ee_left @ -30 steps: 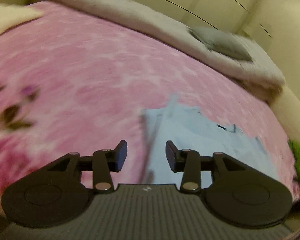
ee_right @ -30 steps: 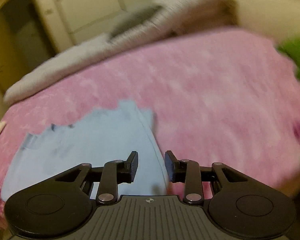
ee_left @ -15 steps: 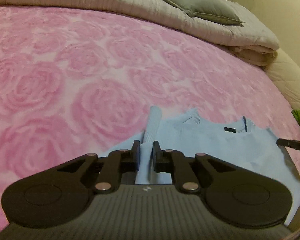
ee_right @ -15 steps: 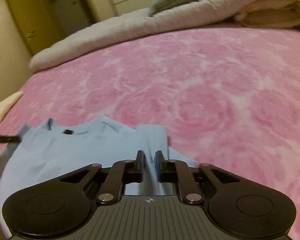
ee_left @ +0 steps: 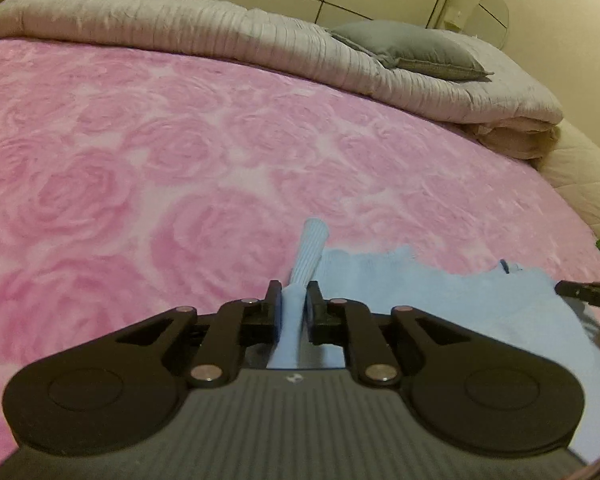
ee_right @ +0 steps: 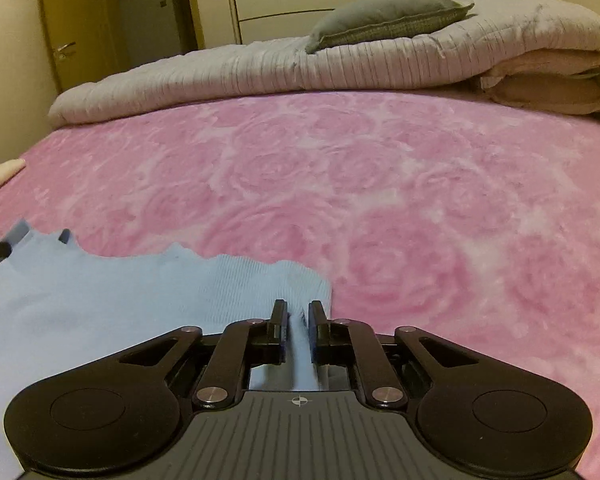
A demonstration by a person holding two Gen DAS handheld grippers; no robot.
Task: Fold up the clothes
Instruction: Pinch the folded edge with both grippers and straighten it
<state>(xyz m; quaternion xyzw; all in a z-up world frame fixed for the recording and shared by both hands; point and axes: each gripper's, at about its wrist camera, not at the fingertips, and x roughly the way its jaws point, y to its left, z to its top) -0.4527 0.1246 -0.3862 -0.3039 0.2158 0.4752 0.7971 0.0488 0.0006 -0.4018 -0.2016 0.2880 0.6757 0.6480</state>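
While pinching blue sweater (ee_left: pixel 440 304) | left gripper (ee_left: pixel 294 300) clenched | right gripper (ee_right: pixel 298 318) clenched

Left black hand-held gripper (ee_left: pixel 294 300): jaws closed on light-blue knit fabric (ee_left: pixel 440 300). Right black hand-held gripper (ee_right: pixel 298 322): likewise, held level.

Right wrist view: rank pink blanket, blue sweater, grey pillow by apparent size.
1. pink blanket, fills most of the view.
2. blue sweater, though it lies close to the camera, which inflates it.
3. grey pillow, smallest as seen, but farthest away, so true size against the sweater is unsure.
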